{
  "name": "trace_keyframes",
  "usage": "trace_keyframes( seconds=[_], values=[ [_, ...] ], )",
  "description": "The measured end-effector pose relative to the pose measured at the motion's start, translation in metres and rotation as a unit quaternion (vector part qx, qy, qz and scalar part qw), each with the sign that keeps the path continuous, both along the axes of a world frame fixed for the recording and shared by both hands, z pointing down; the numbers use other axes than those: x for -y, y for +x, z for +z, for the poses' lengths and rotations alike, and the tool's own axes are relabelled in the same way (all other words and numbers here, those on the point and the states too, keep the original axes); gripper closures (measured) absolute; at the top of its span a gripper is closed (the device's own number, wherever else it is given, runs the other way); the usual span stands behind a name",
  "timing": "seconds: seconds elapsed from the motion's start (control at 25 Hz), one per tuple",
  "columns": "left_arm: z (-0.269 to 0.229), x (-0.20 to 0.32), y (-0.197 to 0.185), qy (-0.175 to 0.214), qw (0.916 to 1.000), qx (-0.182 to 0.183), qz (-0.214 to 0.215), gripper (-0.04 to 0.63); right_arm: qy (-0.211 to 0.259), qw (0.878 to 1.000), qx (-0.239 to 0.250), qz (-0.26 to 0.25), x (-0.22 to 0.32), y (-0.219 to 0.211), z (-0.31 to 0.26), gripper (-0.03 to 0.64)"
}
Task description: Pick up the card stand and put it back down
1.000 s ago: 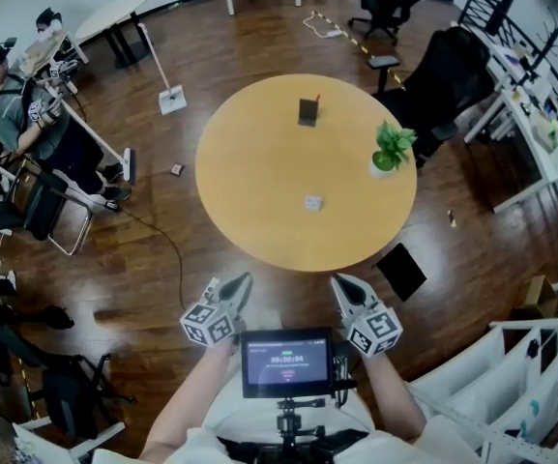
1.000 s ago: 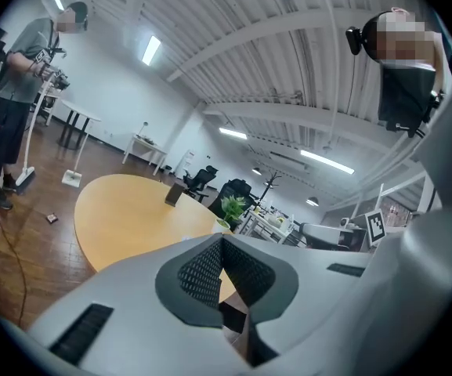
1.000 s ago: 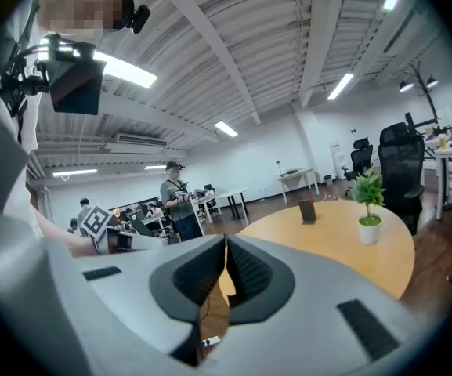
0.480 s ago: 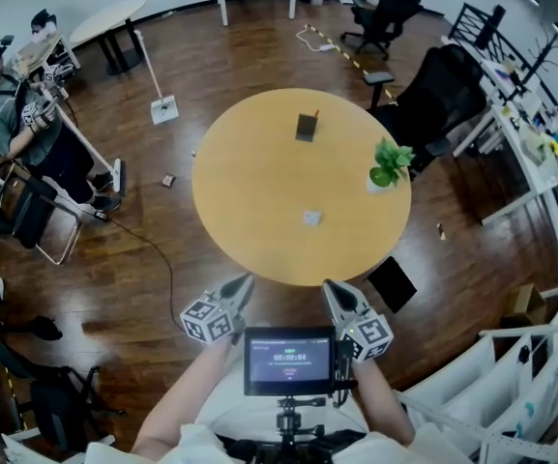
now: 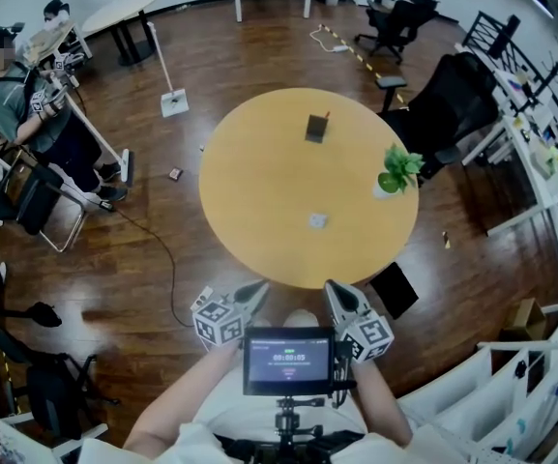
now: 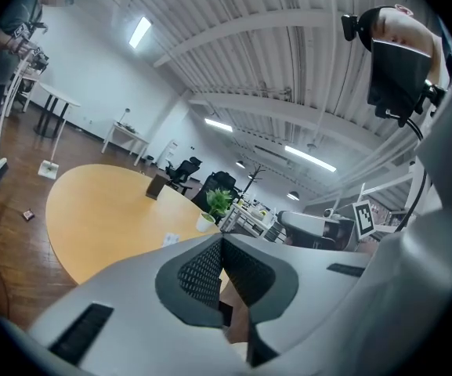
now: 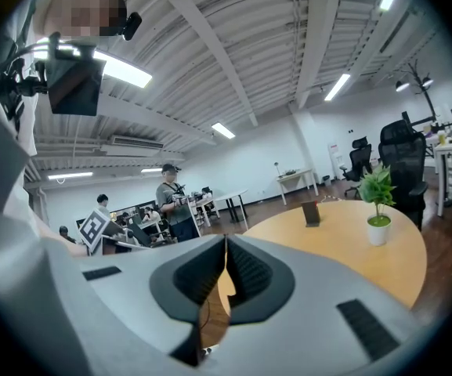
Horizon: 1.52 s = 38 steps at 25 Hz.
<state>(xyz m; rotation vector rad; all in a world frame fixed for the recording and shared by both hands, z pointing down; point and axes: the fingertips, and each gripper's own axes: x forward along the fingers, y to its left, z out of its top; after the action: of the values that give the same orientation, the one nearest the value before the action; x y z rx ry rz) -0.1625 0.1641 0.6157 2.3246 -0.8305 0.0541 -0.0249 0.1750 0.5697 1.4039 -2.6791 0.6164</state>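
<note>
The card stand (image 5: 316, 128), a small dark upright piece, stands on the far half of the round wooden table (image 5: 249, 191). It also shows in the left gripper view as the card stand (image 6: 157, 186) and in the right gripper view as the card stand (image 7: 312, 212), far ahead of the jaws. My left gripper (image 5: 259, 288) and right gripper (image 5: 332, 286) hover side by side at the table's near edge, well short of the stand. Both are shut with nothing between the pads: left gripper (image 6: 222, 238), right gripper (image 7: 226, 240).
A potted plant (image 5: 396, 172) stands near the table's right rim and a small white object (image 5: 317, 220) lies near its middle. Black office chairs (image 5: 448, 85) crowd the right side. A seated person (image 5: 27, 104) is at the far left. A flat black item (image 5: 396, 288) lies on the floor.
My left gripper has swung inward to the right, closer to the table's near edge. The right gripper has kept its place at the table's near edge. Both stay shut.
</note>
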Motion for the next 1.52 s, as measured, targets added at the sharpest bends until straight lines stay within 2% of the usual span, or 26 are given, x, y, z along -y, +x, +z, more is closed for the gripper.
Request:
trace_keyframes(
  seconds=[0.32,0.6,0.8,1.08,1.52],
  values=[
    [-0.009,0.021,0.004,-0.002,0.9991,0.011,-0.042,0.595,0.008,0.999,0.003,-0.048,0.032,0.005,-0.011,0.604],
    [-0.026,0.044,0.037,0.002,0.9980,0.011,-0.062,0.595,0.013,0.999,0.001,-0.043,0.057,0.053,-0.028,0.604],
    [-0.027,0.057,0.065,0.006,0.9983,0.017,-0.055,0.595,0.003,0.999,-0.001,-0.037,0.067,0.088,-0.020,0.606],
    [-0.024,0.065,0.075,-0.001,0.9976,0.025,-0.064,0.595,-0.008,0.999,0.003,-0.046,0.080,0.104,-0.012,0.604],
    [-0.022,0.087,0.080,0.000,0.9935,0.040,-0.106,0.595,-0.005,0.997,0.014,-0.073,0.102,0.120,-0.012,0.606]
  ],
)
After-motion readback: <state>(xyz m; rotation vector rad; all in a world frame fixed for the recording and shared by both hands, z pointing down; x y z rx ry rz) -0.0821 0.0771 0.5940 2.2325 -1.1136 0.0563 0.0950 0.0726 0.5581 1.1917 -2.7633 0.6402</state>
